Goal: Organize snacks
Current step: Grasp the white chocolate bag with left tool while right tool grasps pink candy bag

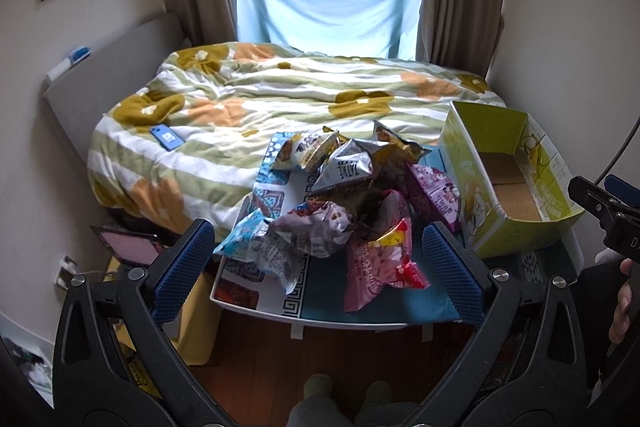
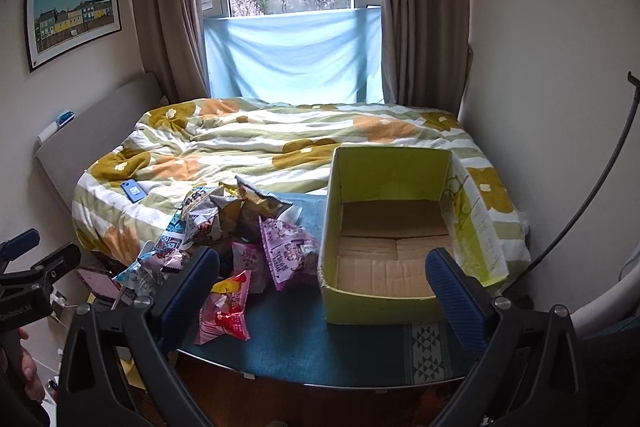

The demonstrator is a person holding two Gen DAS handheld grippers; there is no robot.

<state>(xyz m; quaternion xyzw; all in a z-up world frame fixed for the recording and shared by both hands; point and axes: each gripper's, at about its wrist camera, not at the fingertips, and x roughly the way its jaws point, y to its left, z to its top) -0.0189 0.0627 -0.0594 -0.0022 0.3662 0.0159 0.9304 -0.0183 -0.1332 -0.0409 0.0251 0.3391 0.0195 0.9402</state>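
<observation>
Snacks first: a loose heap of crinkled foil and plastic snack bags (image 1: 340,203) sits on the teal patterned mat of the low table (image 1: 384,311), with the open yellow-green cardboard box (image 1: 516,183) touching the heap's edge at three o'clock, its bare brown floor showing. From your left gripper (image 1: 320,267) the heap lies at twelve o'clock, just ahead, the pink-and-red puffed bag (image 1: 376,267) nearest, its long axis running roughly twelve to six. Your left hand looks the nearer one. Your right gripper (image 2: 324,287) points at the box's near wall instead. Both tongs are spread wide, holding nothing, level above the table's near edge.
</observation>
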